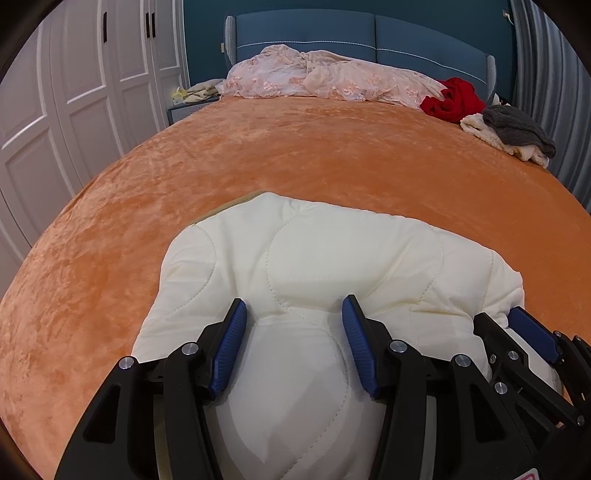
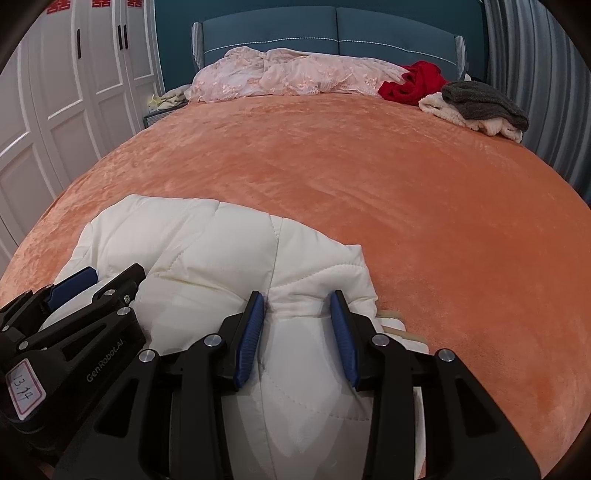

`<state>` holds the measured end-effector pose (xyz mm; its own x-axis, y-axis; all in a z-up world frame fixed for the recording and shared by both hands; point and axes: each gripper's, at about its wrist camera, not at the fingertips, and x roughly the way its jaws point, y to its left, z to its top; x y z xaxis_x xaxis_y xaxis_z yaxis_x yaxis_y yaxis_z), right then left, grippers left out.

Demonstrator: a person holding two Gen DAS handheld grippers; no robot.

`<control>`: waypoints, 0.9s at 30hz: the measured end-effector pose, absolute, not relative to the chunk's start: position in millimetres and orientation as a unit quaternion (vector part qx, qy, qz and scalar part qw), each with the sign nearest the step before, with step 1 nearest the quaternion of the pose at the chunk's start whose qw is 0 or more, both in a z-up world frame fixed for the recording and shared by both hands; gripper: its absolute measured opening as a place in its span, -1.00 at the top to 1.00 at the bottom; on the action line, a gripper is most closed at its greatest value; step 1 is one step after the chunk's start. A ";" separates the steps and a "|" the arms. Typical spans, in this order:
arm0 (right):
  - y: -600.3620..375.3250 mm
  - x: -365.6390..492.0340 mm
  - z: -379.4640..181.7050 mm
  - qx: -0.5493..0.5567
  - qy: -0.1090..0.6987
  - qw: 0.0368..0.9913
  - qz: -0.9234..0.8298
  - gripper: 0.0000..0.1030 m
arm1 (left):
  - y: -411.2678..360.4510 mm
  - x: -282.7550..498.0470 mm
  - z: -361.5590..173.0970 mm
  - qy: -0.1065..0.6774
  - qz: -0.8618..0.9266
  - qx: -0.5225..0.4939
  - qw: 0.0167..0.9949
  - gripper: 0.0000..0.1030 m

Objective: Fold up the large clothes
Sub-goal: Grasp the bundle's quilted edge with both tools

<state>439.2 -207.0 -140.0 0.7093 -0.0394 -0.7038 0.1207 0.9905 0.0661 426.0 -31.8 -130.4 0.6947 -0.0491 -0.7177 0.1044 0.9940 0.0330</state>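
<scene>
While pinched at its near edge by both grippers, lies bunched on the orange plush bedspread [image 1: 295, 155]: a cream quilted padded garment [image 1: 332, 254], at six o'clock in both wrist views, well apart from everything at the headboard end.

Left gripper [image 1: 294, 314]: black-framed with blue ribbed pads [image 1: 231, 347], jaws part-spread and pressed onto a thick puffed fold of the cream quilted padded garment, which fills the gap and bulges toward the camera. Seen again at eight o'clock in the right wrist view [image 2: 110, 280], sitting just beside the other tool, with a handwritten label on its body.

Right gripper [image 2: 297, 310]: same build, jaws somewhat narrower, clamped on a gathered ridge of the same fabric by the garment's right end. Shows at four o'clock in the left wrist view [image 1: 502, 317].

At twelve o'clock, against the blue upholstered headboard [image 1: 369, 33]: a crumpled pink floral quilt [image 1: 325, 77]. At one to two o'clock: a red bundle of cloth [image 1: 454, 99], then a grey knitted item [image 1: 517, 127] atop a cream fleecy one [image 1: 480, 127]. At ten o'clock: white panelled wardrobe doors [image 1: 74, 85].
</scene>
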 end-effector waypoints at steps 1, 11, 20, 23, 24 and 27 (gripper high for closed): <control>-207.2 439.3 -140.2 0.054 0.378 0.923 -0.044 0.29 | -31.4 427.0 -130.9 0.388 -0.042 0.036 0.920 0.01; -207.2 438.9 -141.8 0.054 0.376 0.924 -0.044 0.29 | -32.3 426.6 -132.0 0.387 -0.041 0.036 0.920 0.01; -207.3 439.8 -141.6 0.054 0.374 0.925 -0.045 0.29 | -33.9 429.9 -131.8 0.386 -0.037 0.040 0.921 0.01; -211.1 439.4 -138.7 0.069 0.381 0.921 -0.037 0.27 | -32.2 431.0 -128.3 0.393 -0.039 0.037 0.918 -0.01; -214.9 439.1 -136.1 0.079 0.388 0.918 -0.029 0.26 | -31.2 430.4 -126.2 0.396 -0.040 0.036 0.917 -0.02; -232.8 424.3 -114.3 0.129 0.420 0.898 0.004 0.15 | -18.8 418.9 -105.6 0.413 -0.063 0.028 0.908 -0.06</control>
<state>424.3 -232.8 -114.3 0.6474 0.1145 -0.7535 0.1014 0.9669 0.2340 418.9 -18.8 -105.6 0.6514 -0.0912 -0.7533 0.1376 0.9905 -0.0010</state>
